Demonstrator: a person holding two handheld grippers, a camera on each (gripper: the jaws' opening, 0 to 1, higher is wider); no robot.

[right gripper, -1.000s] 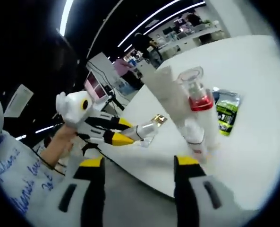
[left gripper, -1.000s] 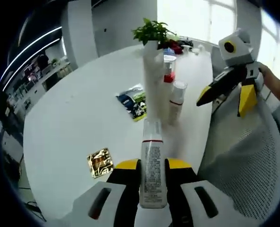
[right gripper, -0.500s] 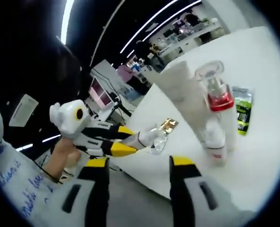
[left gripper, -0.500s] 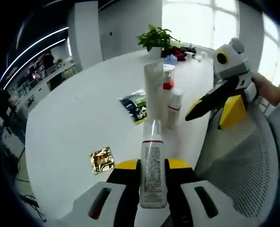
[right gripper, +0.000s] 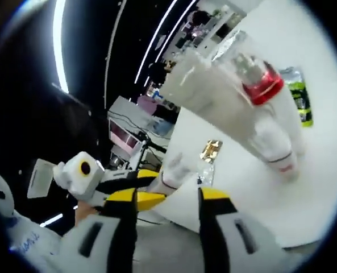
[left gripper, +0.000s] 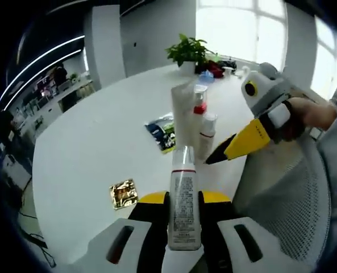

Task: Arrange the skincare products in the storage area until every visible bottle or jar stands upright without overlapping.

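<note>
The left gripper (left gripper: 184,200) is clamped on a slim clear-capped bottle (left gripper: 183,205), which lies along the jaws with its cap pointing out over the white round table (left gripper: 83,153). The right gripper (right gripper: 167,196) has its jaws spread with nothing between them; in the left gripper view it hangs just beside the standing cluster. That cluster sits near the table edge: a tall white tube (left gripper: 183,116), a red-collared pump bottle (left gripper: 200,105) and a short white bottle (left gripper: 207,135), all upright and packed close together. Whether they touch is hard to tell. A gold foil sachet (left gripper: 123,194) and a green-and-blue packet (left gripper: 161,129) lie flat on the table, apart from the bottles.

The step in hand appears to be standing the held bottle upright. Recommended practice:
- Rotate the wrist until the base faces down.
- Choose bare table beside the cluster, clear of both packets.
- Lower until the base sits flat before releasing.
- Keep the free gripper off the tall tube, which looks easily toppled.
</note>
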